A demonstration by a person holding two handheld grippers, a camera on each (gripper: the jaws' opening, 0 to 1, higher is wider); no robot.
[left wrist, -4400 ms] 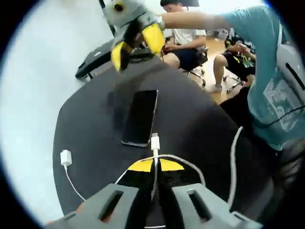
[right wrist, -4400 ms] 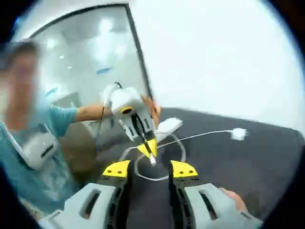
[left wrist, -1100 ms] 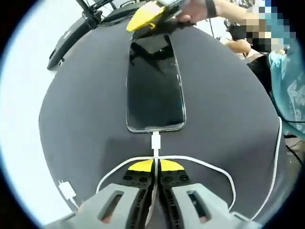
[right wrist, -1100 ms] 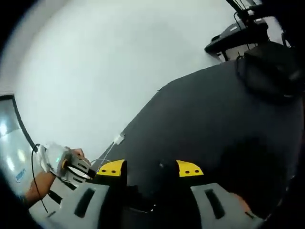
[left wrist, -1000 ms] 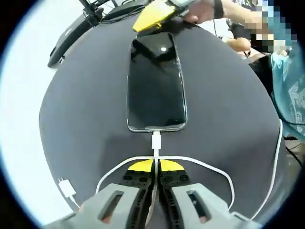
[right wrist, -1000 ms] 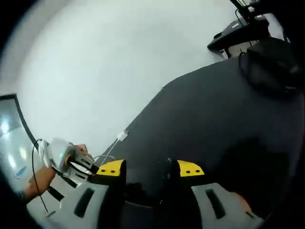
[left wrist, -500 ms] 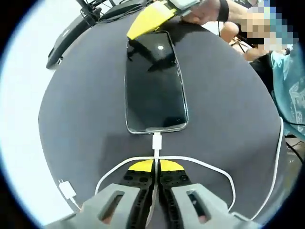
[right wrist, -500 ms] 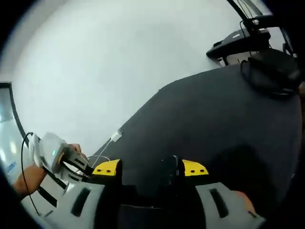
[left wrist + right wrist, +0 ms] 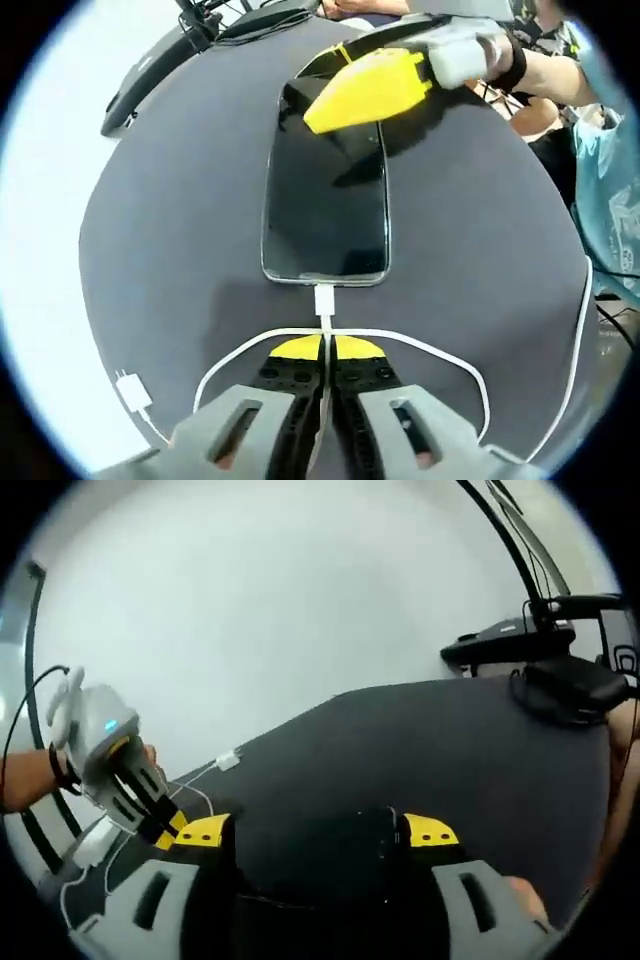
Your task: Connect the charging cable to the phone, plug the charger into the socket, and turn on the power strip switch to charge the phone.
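The left gripper (image 9: 327,350), clamped on the charging cable (image 9: 323,318), lies in line with the phone (image 9: 327,190) long axis, connector apparently seated; the right gripper (image 9: 318,832) straddles the far end, grip uncertain.

Left gripper (image 9: 322,352): grey body, yellow tips; right gripper (image 9: 365,88) same; teal sleeve (image 9: 612,150), black wristband (image 9: 515,62)

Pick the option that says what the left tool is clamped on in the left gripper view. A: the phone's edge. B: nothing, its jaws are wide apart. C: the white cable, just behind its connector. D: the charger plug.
C: the left tool has its jaws shut on the white cable, whose connector sits at the phone's near end.
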